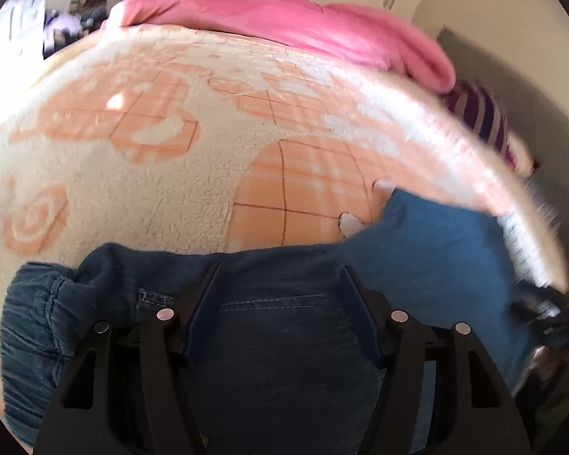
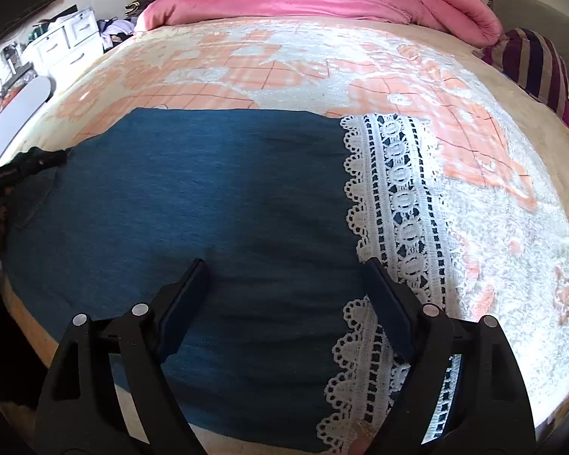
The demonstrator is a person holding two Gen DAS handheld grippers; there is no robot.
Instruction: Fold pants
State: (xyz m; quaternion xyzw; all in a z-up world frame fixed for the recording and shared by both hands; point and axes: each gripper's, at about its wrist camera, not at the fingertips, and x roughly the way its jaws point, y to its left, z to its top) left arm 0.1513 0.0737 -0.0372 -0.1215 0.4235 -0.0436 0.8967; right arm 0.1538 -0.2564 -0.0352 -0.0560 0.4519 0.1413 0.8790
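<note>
Left wrist view first: the left gripper [image 1: 280, 271] hangs over the waist end of the blue pants [image 1: 284, 341], its two dark fingers [image 1: 205, 303] standing partly apart with stitched denim showing between them. The pads do not seem to press on the cloth, though the blur makes that hard to judge. The gathered waistband [image 1: 38, 322] bunches at lower left. Beyond lies the cream and peach blanket [image 1: 151, 189] on the bed, with a rolled pink duvet [image 1: 284, 22] at the far end and a striped cushion [image 1: 481, 121] to the right — the right edge is smeared.

Right wrist view: the right gripper [image 2: 284, 265] has its jaws spread wide above the pants [image 2: 189, 189], which lie flat across the blanket [image 2: 493, 227]. A white lace hem [image 2: 390, 197] runs along the pants' right edge, and one finger [image 2: 387, 303] sits over that lace. Nothing is clamped — cloth lies below the open gap. The other gripper shows dimly at the left rim [image 2: 30, 163].
</note>
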